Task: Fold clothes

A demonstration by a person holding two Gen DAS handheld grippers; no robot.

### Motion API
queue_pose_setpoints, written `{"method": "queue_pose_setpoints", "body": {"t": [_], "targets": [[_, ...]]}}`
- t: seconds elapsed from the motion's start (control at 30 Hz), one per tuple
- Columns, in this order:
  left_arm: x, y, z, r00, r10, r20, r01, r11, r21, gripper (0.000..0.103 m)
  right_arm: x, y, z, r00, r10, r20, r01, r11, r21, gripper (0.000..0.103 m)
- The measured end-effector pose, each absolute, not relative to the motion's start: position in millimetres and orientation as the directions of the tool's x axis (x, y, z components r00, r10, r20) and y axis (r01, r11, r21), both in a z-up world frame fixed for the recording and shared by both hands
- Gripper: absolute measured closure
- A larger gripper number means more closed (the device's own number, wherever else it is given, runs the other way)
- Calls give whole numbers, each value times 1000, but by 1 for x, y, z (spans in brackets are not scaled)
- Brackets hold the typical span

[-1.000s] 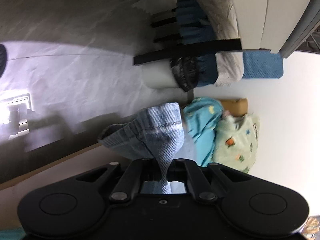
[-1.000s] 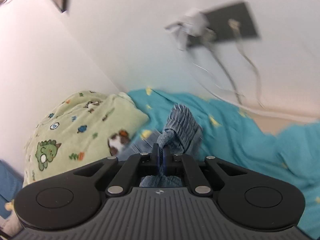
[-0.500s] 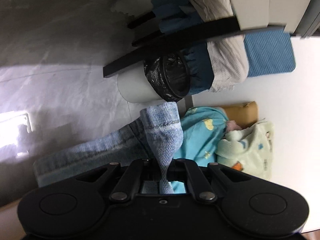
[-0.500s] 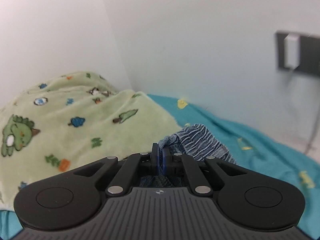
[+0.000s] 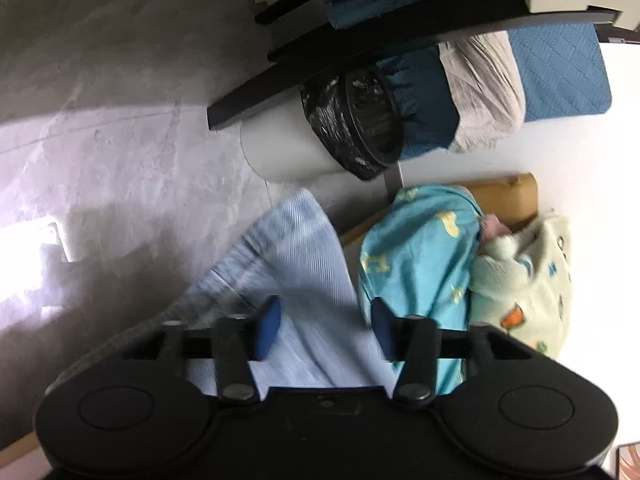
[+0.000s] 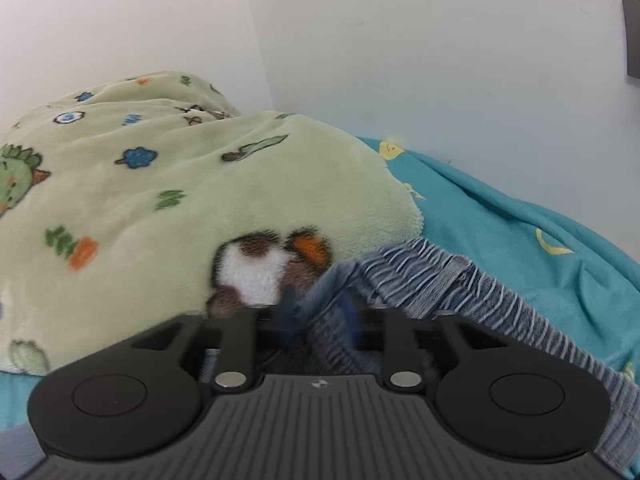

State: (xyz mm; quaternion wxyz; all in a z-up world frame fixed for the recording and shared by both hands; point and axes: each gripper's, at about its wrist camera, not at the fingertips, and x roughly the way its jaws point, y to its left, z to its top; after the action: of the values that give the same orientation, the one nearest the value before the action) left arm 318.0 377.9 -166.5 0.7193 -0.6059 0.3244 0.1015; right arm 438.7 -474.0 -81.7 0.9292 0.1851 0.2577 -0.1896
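Both views bend strongly at the edges, fisheye style, with dark corners. In the left wrist view the floor (image 5: 120, 152) is dim, with blown-out white glare at the left edge and soft shadows beside it; the jeans (image 5: 296, 280) are smeared by motion blur. The right wrist view is evenly bright off the pale wall (image 6: 420, 48); the waistband (image 6: 460, 276) is slightly blurred.

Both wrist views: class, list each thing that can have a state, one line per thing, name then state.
Left gripper: open, jaws just opened, jeans lie loose between them.
Right gripper: open, jaws just opened, waistband loose between them.
Jeans: released, lying on the bed.
Bin: lined with a black bag.
Green blanket: bunched up.
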Motion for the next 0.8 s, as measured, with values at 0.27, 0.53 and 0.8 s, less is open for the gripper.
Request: {"method": "queue_pose_setpoints", "body": {"t": [0.27,0.53,0.8], "targets": [[245,360,-157,805,-316,-502,-475,164,-865,40,368,-420,-44,779,-137,-612,446,807,388,52],[199,334,-158,773,-397,-496,-494,115,-862,35,293,-385,-21,729,-17,-684,459,753,471,52],[191,325,-194,763,-430,-482,-510,59,-858,34,223,-337,16,751,56,-658,345,816,464,50]]}}
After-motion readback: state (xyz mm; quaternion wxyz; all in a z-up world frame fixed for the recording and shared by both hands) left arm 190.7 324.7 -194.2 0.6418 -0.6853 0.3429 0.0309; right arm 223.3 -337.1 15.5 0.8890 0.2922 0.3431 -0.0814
